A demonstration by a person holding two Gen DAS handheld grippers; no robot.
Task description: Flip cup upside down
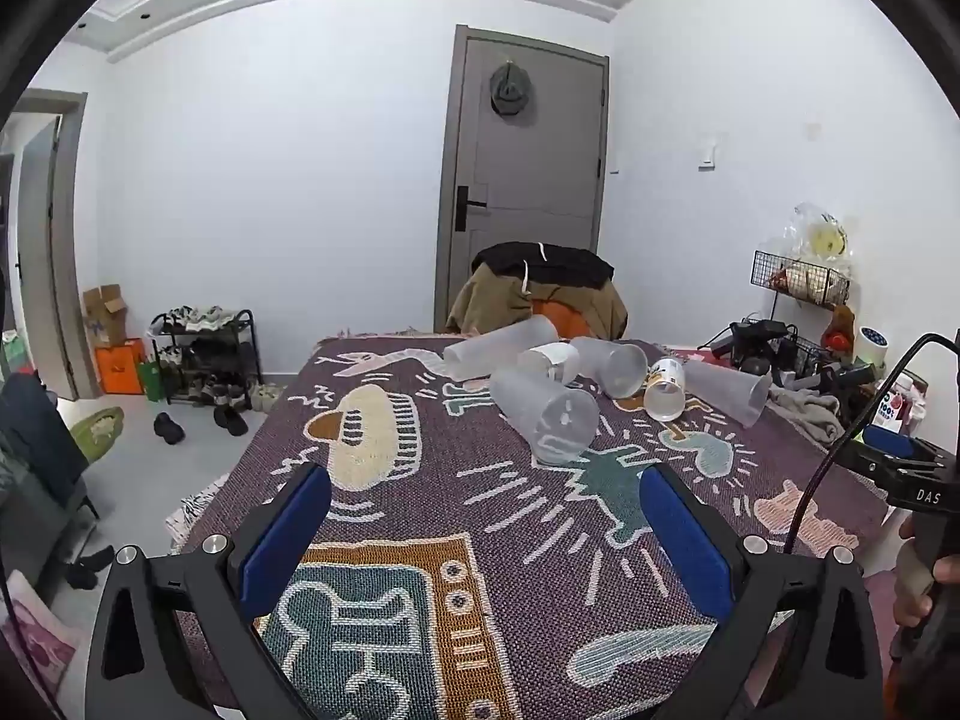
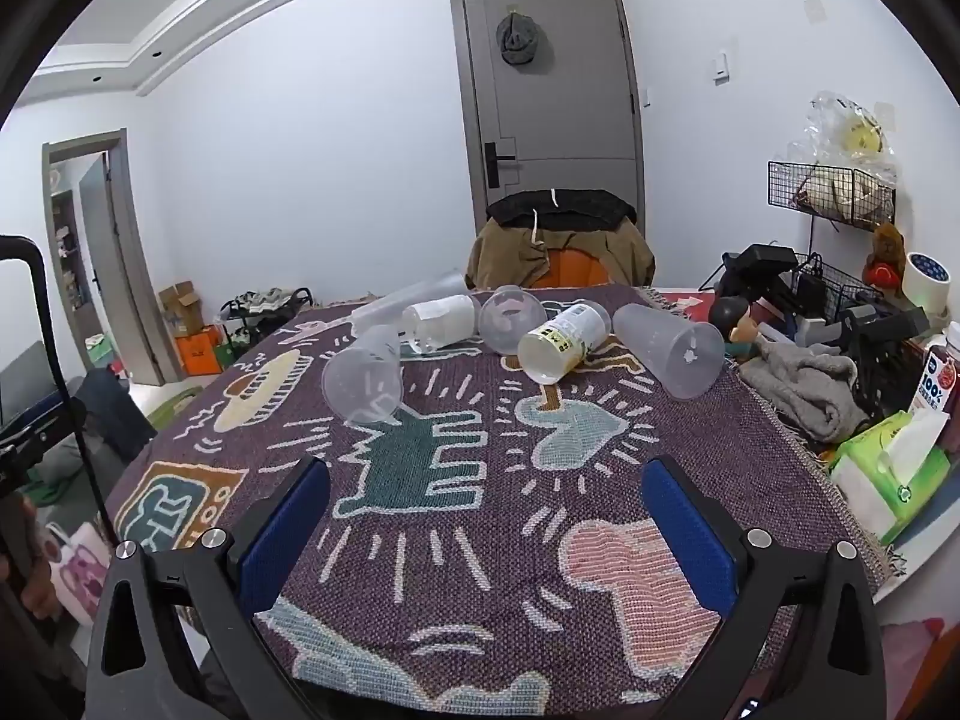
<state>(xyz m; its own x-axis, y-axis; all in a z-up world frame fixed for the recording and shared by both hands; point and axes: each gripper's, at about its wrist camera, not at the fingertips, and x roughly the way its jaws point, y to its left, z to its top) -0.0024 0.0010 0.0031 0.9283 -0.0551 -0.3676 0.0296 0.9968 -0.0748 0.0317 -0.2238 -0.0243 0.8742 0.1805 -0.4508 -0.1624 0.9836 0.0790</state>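
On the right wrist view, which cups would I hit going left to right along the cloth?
Nearest frosted cup → white-labelled cup → round clear cup → yellow-labelled cup → frosted cup on the right. All lie on their sides; the far clear cup behind overlaps, so it is omitted.

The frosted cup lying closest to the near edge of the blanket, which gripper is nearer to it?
Left, probably. The frosted cup lies just ahead of the open left gripper, slightly to its right. From the open right gripper it sits farther ahead and to the left.
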